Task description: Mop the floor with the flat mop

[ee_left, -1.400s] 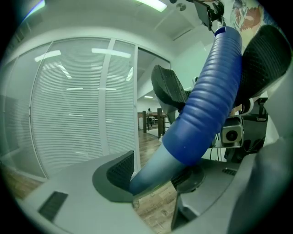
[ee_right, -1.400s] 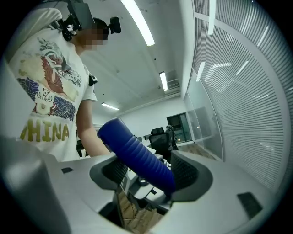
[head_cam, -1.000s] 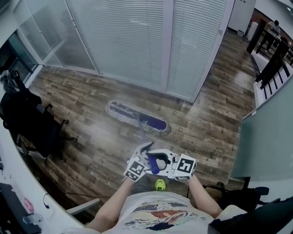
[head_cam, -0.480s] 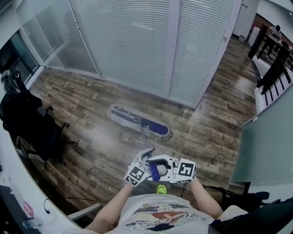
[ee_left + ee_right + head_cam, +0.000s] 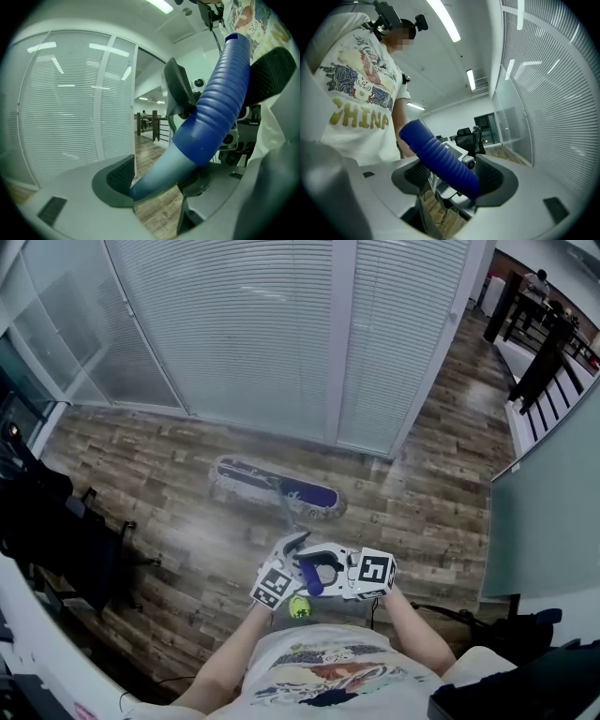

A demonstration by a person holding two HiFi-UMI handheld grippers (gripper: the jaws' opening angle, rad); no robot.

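The left gripper [image 5: 298, 555] and the right gripper [image 5: 324, 568] meet on the handle [image 5: 312, 578] of the flat mop [image 5: 277, 487]. Both clamp its blue ribbed grip, the right one nearer the top end.

In the left gripper view the handle [image 5: 220, 108] runs slantwise between the jaws. Its pale shaft lies against the lower pad [image 5: 121, 174] and the ribbed part against the other. These jaws have just been opening a little, yet the handle is not free of them. In the right gripper view the ribbed grip [image 5: 440, 159] crosses the gap and presses into the far pad [image 5: 493, 176] — a steady hold.

The mop head lies flat on the wooden floor [image 5: 441, 493], ahead of the fingertips and below the blinds wall [image 5: 244, 324], on the same slant as a second ago.

What has changed lies nearer the fingers. The yellow-green shoe [image 5: 299, 607] sat under the right gripper and now shows below the left one. The black chair [image 5: 56, 521], well off to the left gripper's side, has slid closer to the picture's edge.
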